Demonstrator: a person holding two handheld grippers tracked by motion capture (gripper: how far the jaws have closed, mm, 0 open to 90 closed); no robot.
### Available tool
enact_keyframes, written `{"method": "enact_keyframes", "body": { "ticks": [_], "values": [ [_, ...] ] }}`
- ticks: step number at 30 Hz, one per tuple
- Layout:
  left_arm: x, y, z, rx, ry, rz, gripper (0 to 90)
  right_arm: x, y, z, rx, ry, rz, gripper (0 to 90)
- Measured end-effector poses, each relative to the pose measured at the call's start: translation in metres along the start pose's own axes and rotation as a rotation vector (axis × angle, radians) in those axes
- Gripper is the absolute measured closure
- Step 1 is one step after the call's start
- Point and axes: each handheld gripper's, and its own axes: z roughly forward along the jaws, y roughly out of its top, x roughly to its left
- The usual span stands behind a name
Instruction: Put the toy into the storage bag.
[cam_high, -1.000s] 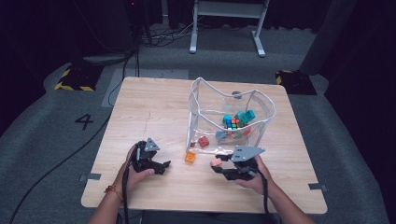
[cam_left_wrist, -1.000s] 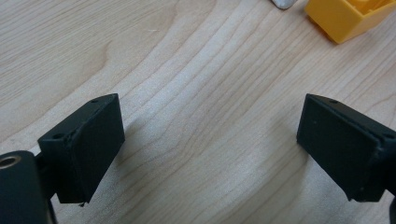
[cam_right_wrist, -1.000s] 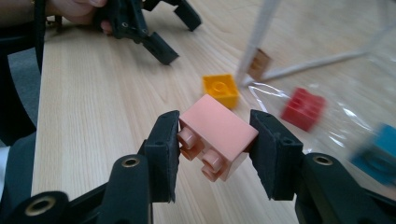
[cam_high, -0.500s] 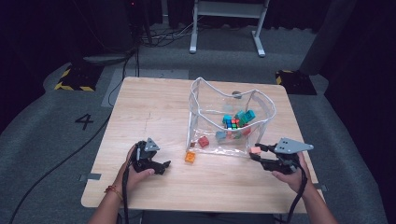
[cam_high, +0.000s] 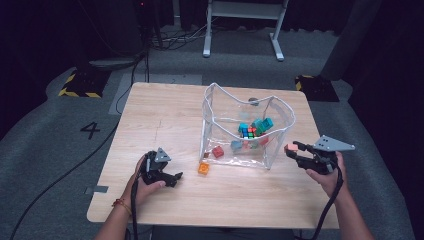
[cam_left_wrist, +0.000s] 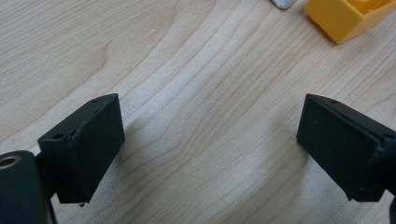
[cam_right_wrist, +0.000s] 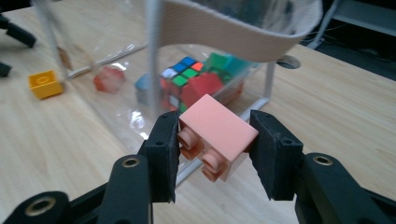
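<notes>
Pink brick (cam_right_wrist: 215, 129) pinched in right claw (cam_right_wrist: 215, 154), held above the desk (cam_high: 165, 115) just beside the clear bag (cam_high: 280, 131), likely to drop in with the other toys; left claw (cam_left_wrist: 210, 149) wide, idle near yellow brick (cam_left_wrist: 343, 16)

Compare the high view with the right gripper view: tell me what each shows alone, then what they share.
High view alone: the left gripper resting on the wooden table, grey carpet, a person's forearms.

Right gripper view alone: studs on the pink plastic brick, seen close between the black pads.

Shared: the right gripper shut on that brick, the clear plastic bag holding a colourful puzzle cube, and the orange brick outside.
</notes>
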Motion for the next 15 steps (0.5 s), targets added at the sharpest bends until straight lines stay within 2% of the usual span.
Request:
{"method": "enact_keyframes", "body": {
  "ticks": [3,6,12,15],
  "values": [
    [0.000,0.000,0.000,0.001,0.002,0.003,7.7,-0.013,0.006,0.001,-0.002,-0.048,0.009,54.8],
    [0.000,0.000,0.000,0.001,0.000,0.001,7.7,-0.027,0.014,0.002,-0.025,-0.053,0.048,54.9],
    [0.000,0.000,0.000,0.002,-0.002,0.003,7.5,-0.045,0.038,0.007,-0.027,-0.093,0.057,54.9],
    [0.000,0.000,0.000,0.004,-0.004,0.003,7.5,-0.051,0.052,0.008,-0.014,-0.117,0.042,54.9]
  ]
}}
